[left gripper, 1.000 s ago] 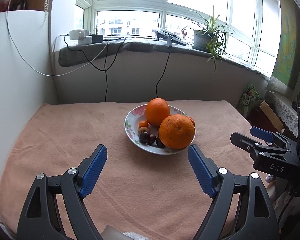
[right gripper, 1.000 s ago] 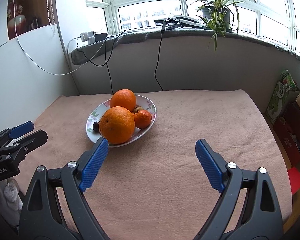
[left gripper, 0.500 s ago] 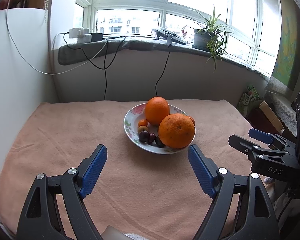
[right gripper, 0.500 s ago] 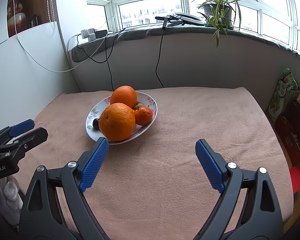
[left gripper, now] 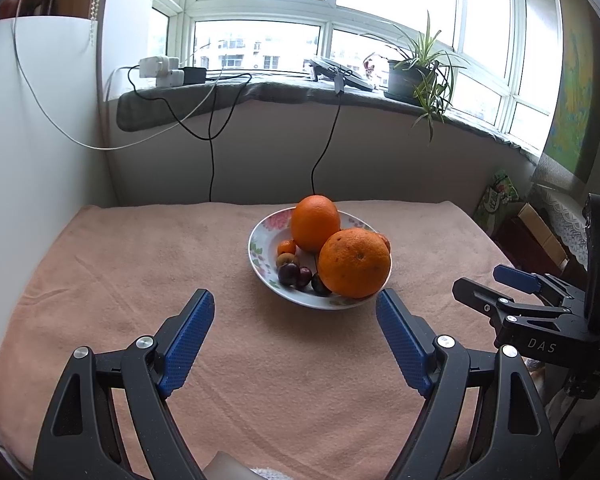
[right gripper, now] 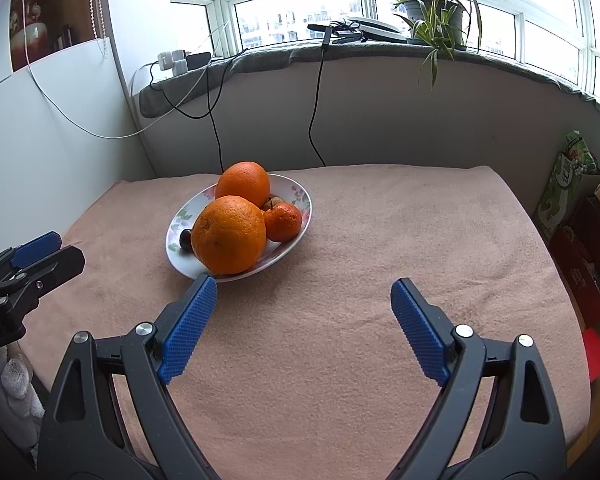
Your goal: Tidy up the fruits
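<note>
Orange fruit fills the floral plate [left gripper: 260, 258] on the pink-towelled table [left gripper: 120, 264]. Left tongs [left gripper: 296, 314] and right tongs [right gripper: 304, 300] gape wide, holding nothing.

One flowered plate [left gripper: 260, 254] holds all the fruit: two big oranges [left gripper: 354, 263], the second [left gripper: 315, 223] just behind the first, and two small mandarins, one [right gripper: 283, 221] on the plate's right side and one [left gripper: 287, 247] on its left. Three dark plums [left gripper: 288, 273] lie at the plate's left front with one brownish fruit [left gripper: 286, 259] just behind them, and one potted plant [left gripper: 414, 76] stands on the sill well behind the plate.

On the cloth [left gripper: 140, 280] a plate [left gripper: 260, 256] holds two oranges [left gripper: 354, 263]; small fruits [left gripper: 294, 272] at their 9 o'clock.
</note>
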Motion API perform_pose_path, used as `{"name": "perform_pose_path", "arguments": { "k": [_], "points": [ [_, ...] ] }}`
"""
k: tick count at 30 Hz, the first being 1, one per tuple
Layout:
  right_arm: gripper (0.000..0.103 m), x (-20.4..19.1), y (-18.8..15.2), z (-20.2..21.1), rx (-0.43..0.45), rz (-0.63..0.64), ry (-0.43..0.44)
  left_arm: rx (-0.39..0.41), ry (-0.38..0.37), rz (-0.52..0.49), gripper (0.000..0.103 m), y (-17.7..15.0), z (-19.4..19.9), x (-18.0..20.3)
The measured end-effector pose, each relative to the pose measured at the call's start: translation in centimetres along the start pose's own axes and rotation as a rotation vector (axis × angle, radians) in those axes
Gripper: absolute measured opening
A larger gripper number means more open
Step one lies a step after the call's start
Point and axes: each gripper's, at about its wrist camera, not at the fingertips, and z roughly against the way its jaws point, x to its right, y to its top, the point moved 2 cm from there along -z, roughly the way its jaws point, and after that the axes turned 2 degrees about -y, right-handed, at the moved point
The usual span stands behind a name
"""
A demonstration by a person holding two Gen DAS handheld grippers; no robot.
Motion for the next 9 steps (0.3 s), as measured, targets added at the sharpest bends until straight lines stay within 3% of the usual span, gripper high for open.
{"name": "perform_pose_path", "arguments": {
  "k": [9],
  "points": [
    [0.091,0.44,-0.04,-0.35,-0.009,-0.011,-0.006,0.001,-0.005,0.008,0.083,-0.13,-0.11,-0.19]
  ]
}}
